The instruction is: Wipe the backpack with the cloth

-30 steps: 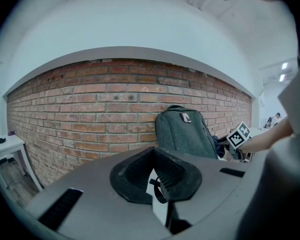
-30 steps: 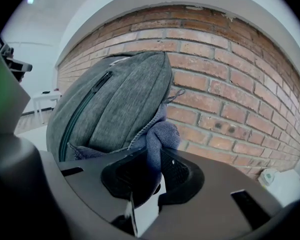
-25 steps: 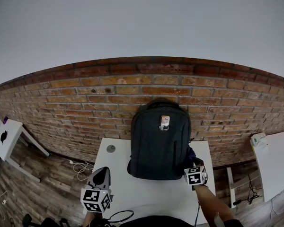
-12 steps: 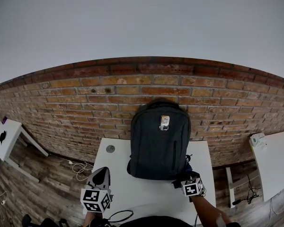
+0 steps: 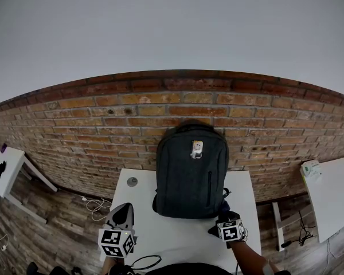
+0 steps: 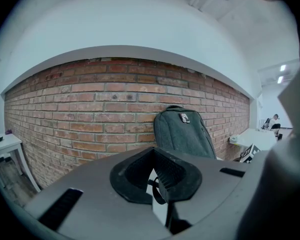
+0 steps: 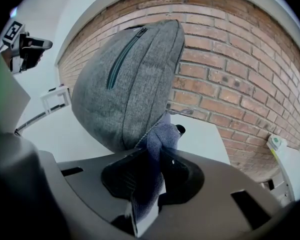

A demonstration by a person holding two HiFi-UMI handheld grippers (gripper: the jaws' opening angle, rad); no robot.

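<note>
A dark grey backpack (image 5: 192,176) stands upright on the white table (image 5: 178,242) and leans on the brick wall. My right gripper (image 5: 225,217) is at its lower right corner, shut on a blue cloth (image 5: 223,207). In the right gripper view the cloth (image 7: 161,136) is bunched between the jaws of the right gripper (image 7: 157,156) and touches the foot of the backpack (image 7: 125,84). My left gripper (image 5: 125,212) hovers over the table's front left, apart from the backpack (image 6: 185,131). In its own view the left gripper (image 6: 154,156) has its jaws together with nothing held.
A small round disc (image 5: 132,181) lies on the table left of the backpack. A black cable (image 5: 146,262) loops at the front edge. A white side table (image 5: 3,168) stands at far left, another white table (image 5: 329,196) at right, over wooden floor.
My right gripper has slid down and slightly left along the backpack's right side to its bottom corner, cloth in the jaws. The left gripper has stayed put.
</note>
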